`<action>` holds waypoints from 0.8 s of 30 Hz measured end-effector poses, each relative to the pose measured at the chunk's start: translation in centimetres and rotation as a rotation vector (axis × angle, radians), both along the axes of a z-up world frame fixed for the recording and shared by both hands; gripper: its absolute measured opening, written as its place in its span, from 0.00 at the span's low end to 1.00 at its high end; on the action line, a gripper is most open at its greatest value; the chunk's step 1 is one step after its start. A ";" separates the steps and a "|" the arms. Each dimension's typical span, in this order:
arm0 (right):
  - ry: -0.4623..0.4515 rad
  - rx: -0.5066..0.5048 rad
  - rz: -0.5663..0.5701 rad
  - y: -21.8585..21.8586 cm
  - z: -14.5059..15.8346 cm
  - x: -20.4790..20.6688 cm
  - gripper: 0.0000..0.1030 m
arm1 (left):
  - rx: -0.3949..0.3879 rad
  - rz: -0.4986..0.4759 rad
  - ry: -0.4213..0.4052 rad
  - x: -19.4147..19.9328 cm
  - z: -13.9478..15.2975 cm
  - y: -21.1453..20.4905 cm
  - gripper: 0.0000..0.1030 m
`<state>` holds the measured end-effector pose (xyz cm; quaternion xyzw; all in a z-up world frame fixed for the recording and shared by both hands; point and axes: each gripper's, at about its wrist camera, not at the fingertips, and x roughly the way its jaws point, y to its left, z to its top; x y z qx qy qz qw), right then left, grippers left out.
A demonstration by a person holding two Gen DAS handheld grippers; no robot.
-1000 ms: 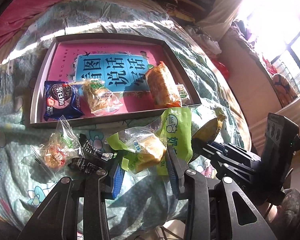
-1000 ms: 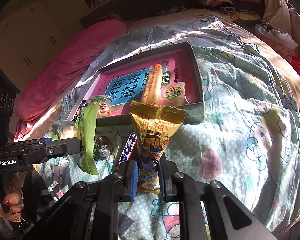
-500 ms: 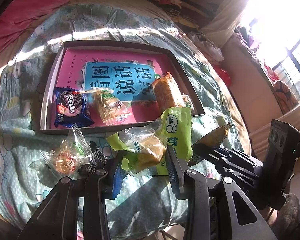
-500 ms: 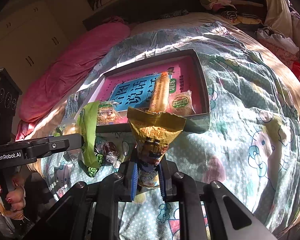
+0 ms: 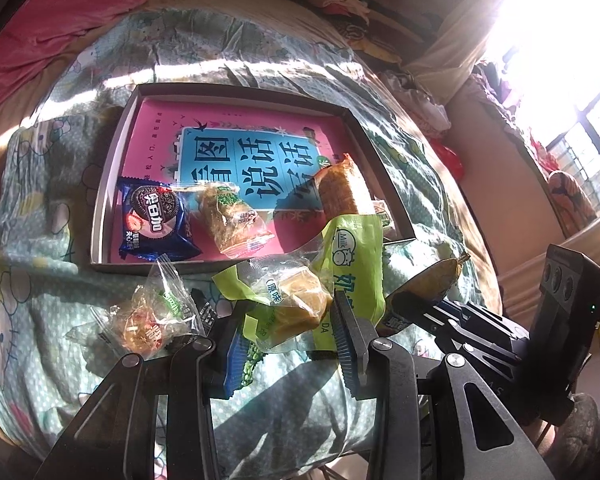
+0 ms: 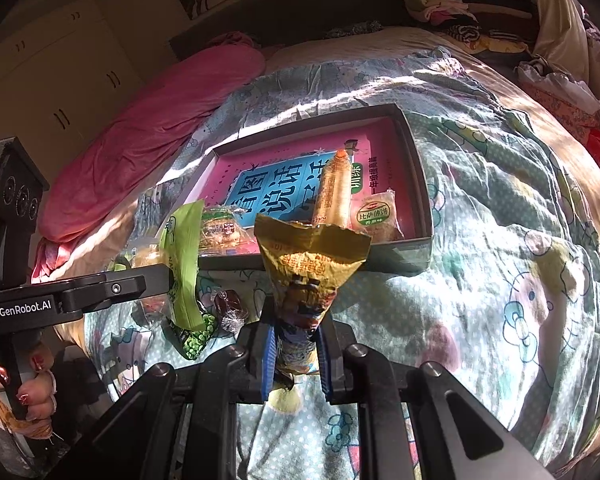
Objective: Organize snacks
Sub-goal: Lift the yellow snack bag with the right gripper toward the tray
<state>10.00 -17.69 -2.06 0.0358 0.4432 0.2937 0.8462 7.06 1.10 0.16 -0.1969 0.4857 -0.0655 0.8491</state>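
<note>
My left gripper (image 5: 290, 336) is shut on a green-wrapped milk bread packet (image 5: 300, 300) and holds it just above the bedcover, in front of the grey box (image 5: 112, 184). My right gripper (image 6: 296, 354) is shut on a crinkled yellow snack bag (image 6: 312, 260) that stands upright between the blue pads. In the right wrist view the left gripper (image 6: 168, 276) shows at the left with the green packet (image 6: 184, 252) hanging from it. Inside the box a pink book carries an Oreo packet (image 5: 156, 220), a clear-wrapped pastry (image 5: 232, 220), a long orange packet (image 5: 340, 192) and a small biscuit pack (image 6: 376, 216).
Loose on the patterned bedcover (image 6: 500, 280) lie a clear candy bag (image 5: 144, 320), dark sachets (image 5: 204, 312), a green pea packet (image 6: 196, 336) and a foil sweet (image 6: 228, 312). A pink duvet (image 6: 160, 120) is bunched behind. A person's hand (image 6: 32, 396) grips the left handle.
Both grips are unchanged. The views have shifted slightly, and the red-and-blue bar that showed beside the yellow bag is out of sight now.
</note>
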 end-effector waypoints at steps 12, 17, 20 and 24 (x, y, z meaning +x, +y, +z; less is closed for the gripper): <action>-0.012 0.007 0.000 0.4 0.6 0.5 0.17 | 0.002 0.022 -0.015 0.0 0.3 0.8 0.38; -0.016 0.015 -0.002 0.5 0.8 0.8 0.17 | 0.004 0.035 -0.018 -0.2 0.4 1.1 0.38; -0.019 0.021 -0.003 0.6 1.0 0.9 0.17 | 0.005 0.042 -0.019 -0.2 0.5 1.3 0.38; -0.026 0.026 -0.002 0.8 1.3 1.2 0.17 | 0.005 0.051 -0.020 -0.2 0.6 1.6 0.38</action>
